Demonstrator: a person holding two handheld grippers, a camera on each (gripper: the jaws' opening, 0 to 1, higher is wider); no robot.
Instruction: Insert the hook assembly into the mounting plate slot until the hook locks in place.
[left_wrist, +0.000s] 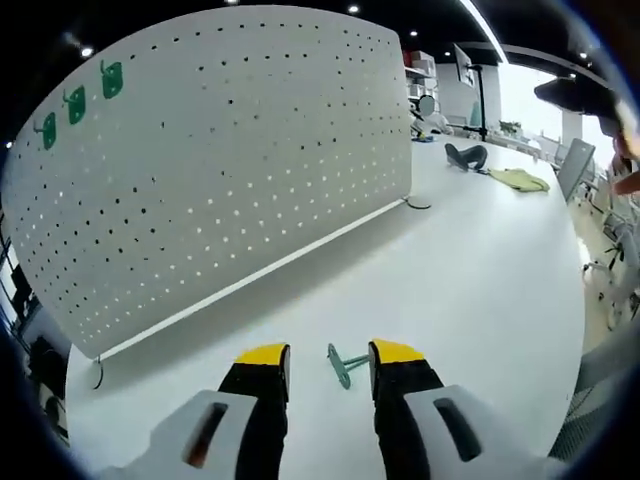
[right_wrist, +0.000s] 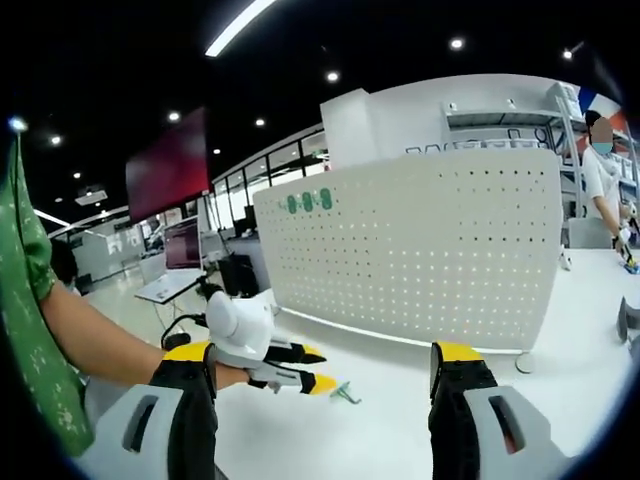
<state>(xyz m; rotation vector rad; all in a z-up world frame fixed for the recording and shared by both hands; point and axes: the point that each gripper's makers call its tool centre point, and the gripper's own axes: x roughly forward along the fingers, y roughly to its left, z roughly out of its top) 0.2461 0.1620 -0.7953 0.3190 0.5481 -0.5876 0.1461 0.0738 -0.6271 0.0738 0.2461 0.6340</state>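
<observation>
A white pegboard mounting plate (left_wrist: 220, 170) stands upright on the white table (left_wrist: 470, 290), with three green hooks (left_wrist: 76, 104) set in its upper left corner. In the right gripper view the same pegboard (right_wrist: 420, 240) carries the green hooks (right_wrist: 307, 202) near its top left. A loose green hook (left_wrist: 345, 365) lies on the table between the yellow tips of my left gripper (left_wrist: 328, 358), which is open around it without closing. From the right gripper view I see that left gripper (right_wrist: 300, 370) with the green hook (right_wrist: 345, 393) at its tips. My right gripper (right_wrist: 325, 365) is open and holds nothing.
A dark object (left_wrist: 466, 156) and a yellow-green cloth (left_wrist: 520, 180) lie at the far end of the table. A person (right_wrist: 605, 170) stands beyond the pegboard's right end. A person's arm in a green sleeve (right_wrist: 30, 330) holds the left gripper.
</observation>
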